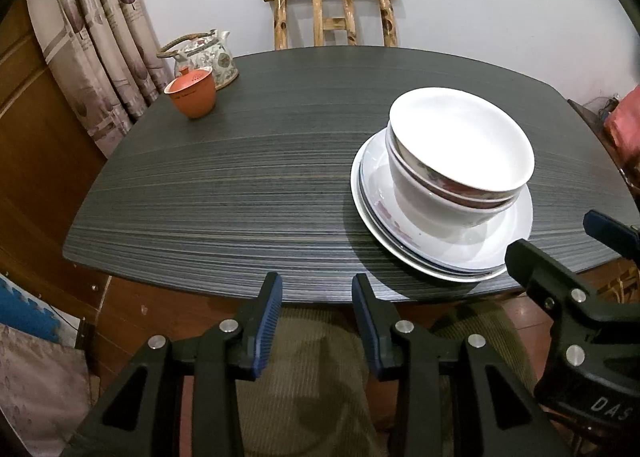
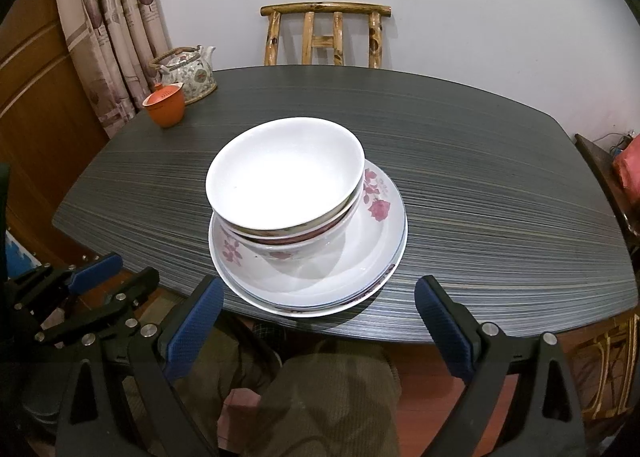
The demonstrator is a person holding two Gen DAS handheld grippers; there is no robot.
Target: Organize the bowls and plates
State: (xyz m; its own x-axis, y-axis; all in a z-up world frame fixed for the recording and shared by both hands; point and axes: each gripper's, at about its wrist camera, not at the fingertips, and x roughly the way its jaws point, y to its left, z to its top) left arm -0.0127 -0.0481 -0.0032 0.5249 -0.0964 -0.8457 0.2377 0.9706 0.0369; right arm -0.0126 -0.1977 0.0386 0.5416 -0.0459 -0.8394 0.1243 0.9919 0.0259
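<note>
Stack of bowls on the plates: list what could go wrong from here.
1. The bowls sit nested but off-centre, toward the left of the plates; a nudge might tip them.
2. The plates overhang the table edge nearest the person, so a downward press on that rim could flip them off.
3. Both the left hand-held gripper and the right hand-held gripper are open and empty; the glazed rims may slip.

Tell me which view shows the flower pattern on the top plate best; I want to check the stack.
The right wrist view: the top plate faces the camera, with pink roses clear on its rim either side of the stacked bowls. The left wrist view shows the plate from the side; only a faint red patch shows.
</note>
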